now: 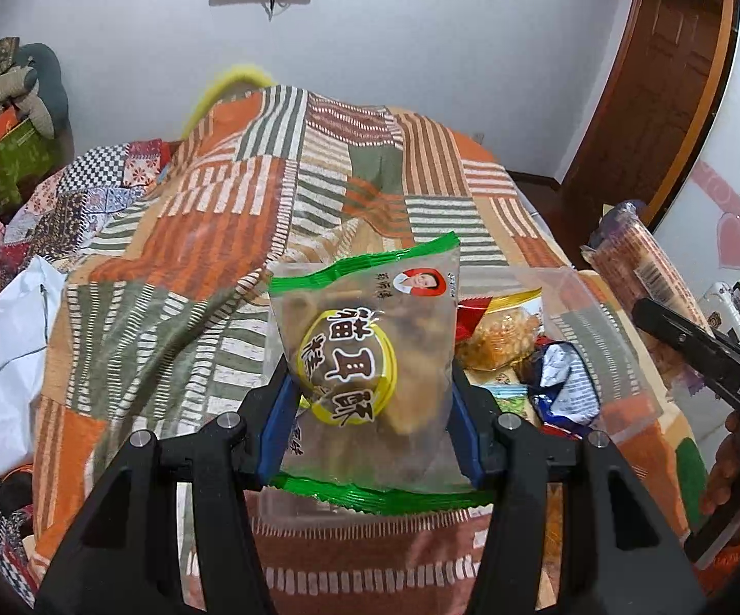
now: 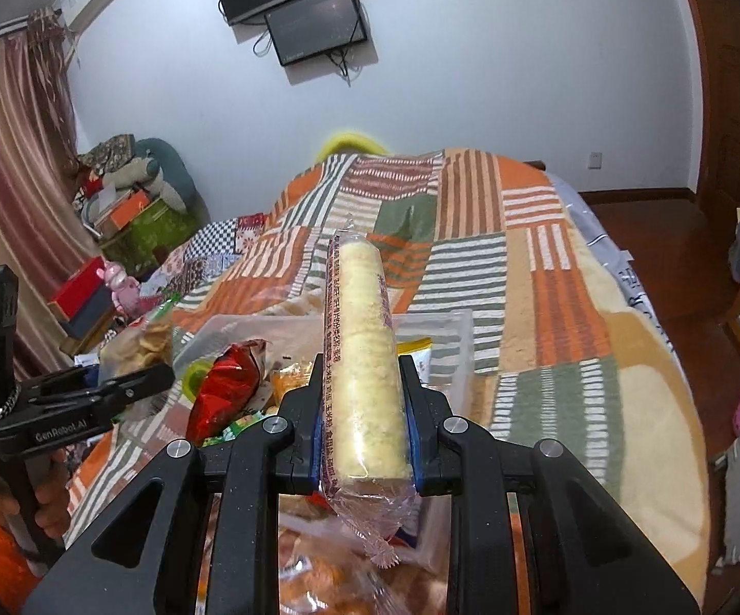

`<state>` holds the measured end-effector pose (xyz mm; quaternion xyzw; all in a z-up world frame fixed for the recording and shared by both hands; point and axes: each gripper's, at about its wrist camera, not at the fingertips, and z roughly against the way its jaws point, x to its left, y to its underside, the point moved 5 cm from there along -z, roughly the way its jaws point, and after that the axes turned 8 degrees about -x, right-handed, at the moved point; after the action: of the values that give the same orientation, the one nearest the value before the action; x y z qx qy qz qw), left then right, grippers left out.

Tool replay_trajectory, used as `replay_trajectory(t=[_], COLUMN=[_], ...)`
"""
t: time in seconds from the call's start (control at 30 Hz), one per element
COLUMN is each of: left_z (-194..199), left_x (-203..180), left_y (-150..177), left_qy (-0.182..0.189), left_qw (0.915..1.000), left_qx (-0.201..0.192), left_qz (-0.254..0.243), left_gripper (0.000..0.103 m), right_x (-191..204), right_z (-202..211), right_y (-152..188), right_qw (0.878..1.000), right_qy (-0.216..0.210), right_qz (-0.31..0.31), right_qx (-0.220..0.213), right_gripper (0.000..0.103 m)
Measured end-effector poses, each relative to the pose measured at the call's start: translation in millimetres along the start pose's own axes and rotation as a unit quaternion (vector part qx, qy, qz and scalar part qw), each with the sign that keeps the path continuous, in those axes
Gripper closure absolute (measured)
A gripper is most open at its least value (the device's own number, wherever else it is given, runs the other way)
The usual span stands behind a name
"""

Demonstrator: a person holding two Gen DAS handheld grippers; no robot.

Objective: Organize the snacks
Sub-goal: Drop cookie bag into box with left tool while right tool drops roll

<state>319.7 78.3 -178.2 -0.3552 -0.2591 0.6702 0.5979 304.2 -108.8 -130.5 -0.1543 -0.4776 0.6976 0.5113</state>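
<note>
My left gripper [image 1: 367, 400] is shut on a clear snack bag with green edges and a yellow round label [image 1: 365, 359], held above the bed. My right gripper [image 2: 362, 410] is shut on a long clear sleeve of pale yellow rice crackers [image 2: 362, 359], pointing away from me. A clear plastic box [image 2: 452, 338] lies on the bed under both, with snack packs in it: a red bag [image 2: 226, 384], an orange-yellow pack [image 1: 503, 338] and a blue-silver wrapper [image 1: 564, 379]. The right gripper with its cracker sleeve shows at the right of the left wrist view [image 1: 641, 277].
A striped orange, green and white patchwork blanket [image 1: 216, 236] covers the bed. White cloth [image 1: 1, 348] lies at its left. Boxes and cushions [image 2: 129, 205] pile up by the curtain. Wood floor [image 2: 677, 256] and a door lie right. The left gripper's body [image 2: 62, 410] is at left.
</note>
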Motion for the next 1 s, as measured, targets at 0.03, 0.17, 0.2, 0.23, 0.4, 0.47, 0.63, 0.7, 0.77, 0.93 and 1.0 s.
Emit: replay_trajectory(t=[0.03, 0.17, 0.2, 0.23, 0.4, 0.47, 0.63, 0.7, 0.77, 0.93, 1.0], left_z=[-4, -16, -18, -19, -29, -34, -40, -43, -44, -29, -16], left_x=[0, 3, 4, 4, 5, 6, 12, 14, 16, 11, 8], left_y=[1, 3, 2, 0, -5, -7, -7, -6, -6, -9, -12], left_qy=[0.0, 0.002, 0.001, -0.001, -0.004, -0.009, -0.009, 0.0, 0.003, 0.0, -0.005], left_qw=[1.0, 0.9999, 1.0, 1.0, 1.0, 0.9999, 0.9994, 0.9988, 0.9981, 0.9986, 0.9991], left_qx=[0.003, 0.011, 0.008, 0.006, 0.007, 0.006, 0.011, 0.019, 0.025, 0.015, 0.001], left_qz=[-0.001, 0.006, 0.003, 0.001, 0.002, 0.004, 0.031, 0.046, 0.056, 0.052, 0.043], left_gripper=[0.05, 0.05, 0.05, 0.049, 0.049, 0.047, 0.037, 0.036, 0.036, 0.028, 0.025], right_x=[1, 1, -1, -2, -3, -3, -4, -4, -3, -1, 2], right_z=[-4, -18, -21, -23, -31, -32, -29, -26, -23, -7, 1], right_y=[1, 5, 7, 8, 11, 13, 13, 12, 10, 5, 3], right_qw=[1.0, 1.0, 1.0, 0.999, 0.999, 0.999, 0.999, 0.999, 0.999, 0.999, 0.999], right_qy=[0.001, 0.009, 0.01, 0.01, 0.008, 0.009, 0.011, 0.011, 0.014, 0.014, 0.017], right_qz=[0.004, 0.019, 0.02, 0.021, 0.02, 0.022, 0.021, 0.021, 0.022, 0.025, 0.033], right_qx=[0.004, 0.018, 0.021, 0.025, 0.037, 0.037, 0.044, 0.044, 0.041, 0.028, 0.021], right_gripper=[0.081, 0.081, 0.081, 0.081, 0.081, 0.08, 0.079, 0.077, 0.07, 0.058, 0.053])
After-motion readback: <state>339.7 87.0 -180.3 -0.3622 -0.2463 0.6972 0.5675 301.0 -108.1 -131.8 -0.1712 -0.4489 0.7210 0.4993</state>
